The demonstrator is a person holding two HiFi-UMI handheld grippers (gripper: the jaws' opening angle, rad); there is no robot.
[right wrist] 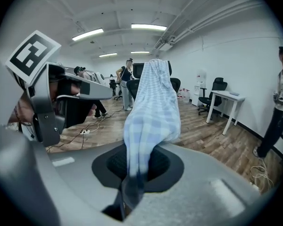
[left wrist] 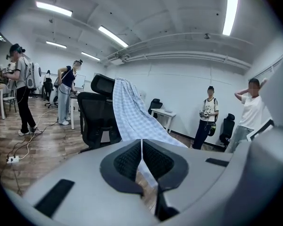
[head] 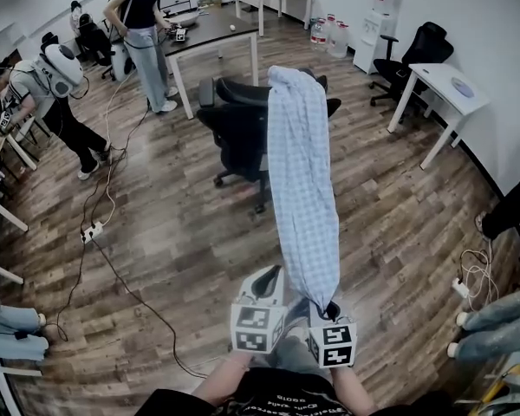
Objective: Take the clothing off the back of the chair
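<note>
two grippers sit low and close in front of us; the right gripper is clamped on the bottom end of the blue checked clothing, with cloth bunched between its pads and a tail hanging below; the left gripper, just beside it, has its jaws pressed together and we see nothing caught in them. from that one grip the clothing runs out as a long, stretched band over the wooden floor; it sags very little, so we judge the pull is already loading the far end.

further out, the top of the clothing is draped over the top of the black chair, so it isn't off yet. the chair looks like a wheeled office type, and a flat tug towards us may roll or swivel it rather than free the cloth; the better move, we'd say, is to raise the held end and draw up and over the chair's top, slowly, keeping the clamp firm. the left could take a second hold higher on the band to share the load.

beyond, a standing person and a white desk are well apart from our line.
</note>
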